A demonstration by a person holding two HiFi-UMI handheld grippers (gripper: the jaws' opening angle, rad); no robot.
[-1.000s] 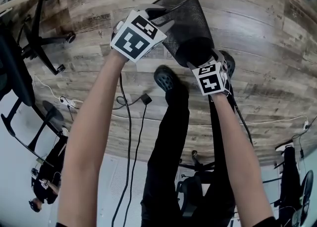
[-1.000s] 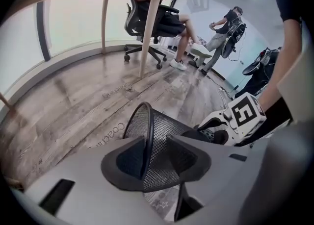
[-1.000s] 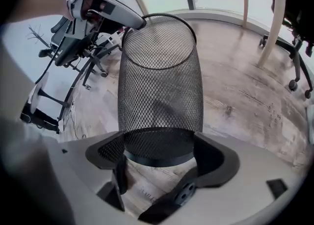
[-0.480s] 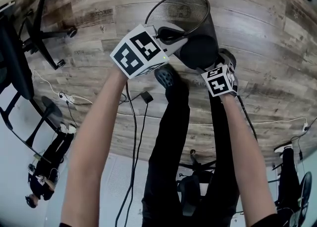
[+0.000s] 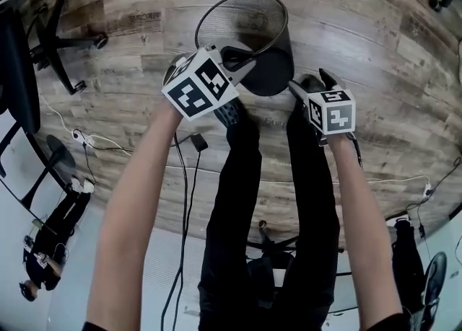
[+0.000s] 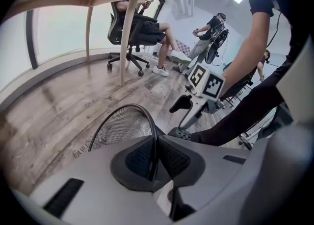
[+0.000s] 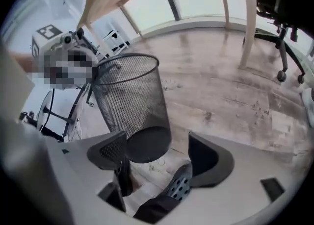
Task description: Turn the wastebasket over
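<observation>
Left gripper (image 5: 242,55) jaws have just been closing and now pinch the wastebasket (image 5: 249,23) by its rim (image 6: 147,116). It hangs tilted over the floor (image 5: 375,27). Right gripper (image 5: 307,86) gapes empty near the base; cradle that before rolling it.

Seen from the left gripper (image 6: 156,156), its jaws cover most of the wastebasket (image 6: 120,127), leaving only a rim arc and some mesh above them. Beneath the jaws of the right gripper (image 7: 157,149), a shoe (image 7: 179,186) shows just a perforated patch; the gripper's body hides the rest.
</observation>
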